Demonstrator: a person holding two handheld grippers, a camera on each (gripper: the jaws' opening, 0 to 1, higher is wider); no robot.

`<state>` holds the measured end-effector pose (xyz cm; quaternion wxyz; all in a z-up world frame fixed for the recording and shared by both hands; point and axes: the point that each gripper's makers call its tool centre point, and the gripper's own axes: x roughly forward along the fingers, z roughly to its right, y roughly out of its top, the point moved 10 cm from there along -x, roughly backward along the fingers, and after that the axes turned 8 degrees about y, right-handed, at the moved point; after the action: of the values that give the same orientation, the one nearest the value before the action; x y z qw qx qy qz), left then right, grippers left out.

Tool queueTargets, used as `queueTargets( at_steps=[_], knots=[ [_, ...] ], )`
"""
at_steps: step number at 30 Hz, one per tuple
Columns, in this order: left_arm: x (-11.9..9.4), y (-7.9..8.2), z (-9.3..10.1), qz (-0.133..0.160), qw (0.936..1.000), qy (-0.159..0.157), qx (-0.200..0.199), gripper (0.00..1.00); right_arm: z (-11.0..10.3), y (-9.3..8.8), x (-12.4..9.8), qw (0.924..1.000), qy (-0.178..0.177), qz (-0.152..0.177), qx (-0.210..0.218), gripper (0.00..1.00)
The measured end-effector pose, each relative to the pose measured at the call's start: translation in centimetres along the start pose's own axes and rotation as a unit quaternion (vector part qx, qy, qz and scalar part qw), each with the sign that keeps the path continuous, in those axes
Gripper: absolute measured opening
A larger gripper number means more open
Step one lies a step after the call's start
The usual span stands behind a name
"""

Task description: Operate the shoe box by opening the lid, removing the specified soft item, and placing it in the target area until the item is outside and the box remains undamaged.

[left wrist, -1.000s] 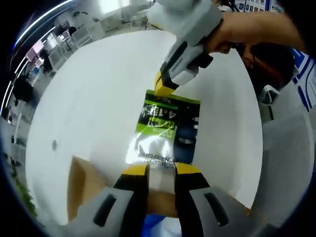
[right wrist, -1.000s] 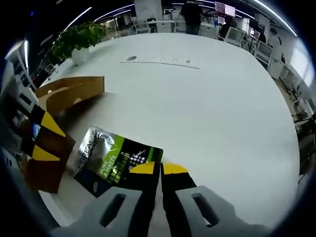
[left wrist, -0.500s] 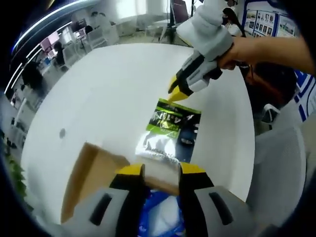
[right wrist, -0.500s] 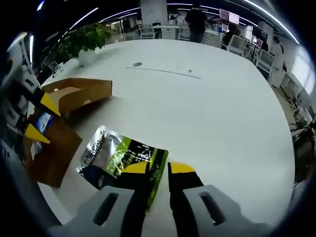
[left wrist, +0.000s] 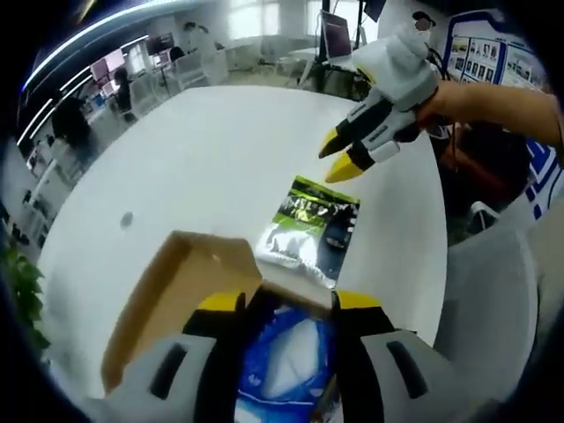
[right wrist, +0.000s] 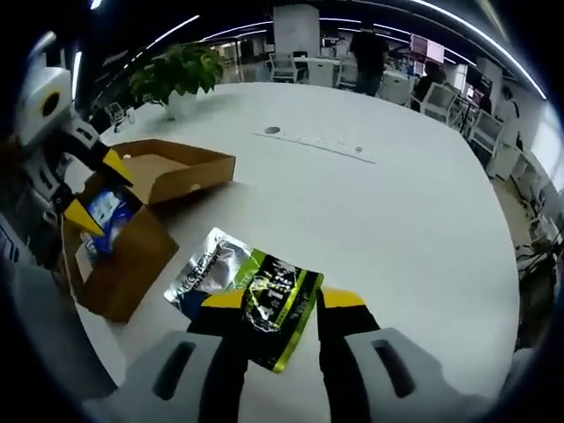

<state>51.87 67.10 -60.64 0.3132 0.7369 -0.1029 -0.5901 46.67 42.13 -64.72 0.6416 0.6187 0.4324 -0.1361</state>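
The open cardboard shoe box [left wrist: 167, 300] [right wrist: 123, 260] sits on the white table [left wrist: 203, 150], its lid [right wrist: 172, 167] folded back. Inside lies a blue-and-white soft pack [left wrist: 286, 352] [right wrist: 104, 211]. A green, black and silver pouch [left wrist: 310, 225] [right wrist: 242, 278] lies flat on the table just beyond the box. My left gripper [left wrist: 288, 304] [right wrist: 95, 189] hovers open over the box's mouth, holding nothing. My right gripper [right wrist: 282, 300] [left wrist: 337, 160] stands open above the pouch's far end, apart from it.
A potted plant [right wrist: 181, 70] stands at the table's far edge, near a white power strip [right wrist: 322, 145] and a round grommet [right wrist: 271, 130]. A person's arm [left wrist: 493, 97] holds the right gripper. Desks, chairs and people fill the office beyond.
My right gripper has opened, let go of the pouch and lifted off it. My left gripper has drawn back from the pouch to over the box, its jaws wider.
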Motion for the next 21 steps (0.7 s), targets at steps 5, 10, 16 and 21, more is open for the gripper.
queueTargets(
  at_steps=[5,10,16,21],
  knots=[
    [-1.3,-1.3,-0.7,0.003,0.9999,0.010,-0.011,0.42,-1.4,0.6,-0.9,0.9997,0.014,0.008,-0.017,0.34],
    [-2.4,-2.4,-1.2,0.004,0.9996,0.017,-0.021,0.44,-2.7,1.1,-1.4,0.9989,0.028,0.014,-0.035,0.38],
    [-3.7,-4.0,-1.9,0.005,0.9991,0.026,-0.033,0.47,-4.7,1.8,-1.9,0.9971,0.047,0.025,-0.055,0.40],
    [-4.6,-5.2,-2.3,0.004,0.9985,0.032,-0.043,0.50,-6.3,2.4,-2.0,0.9954,0.065,0.031,-0.064,0.42]
  ],
)
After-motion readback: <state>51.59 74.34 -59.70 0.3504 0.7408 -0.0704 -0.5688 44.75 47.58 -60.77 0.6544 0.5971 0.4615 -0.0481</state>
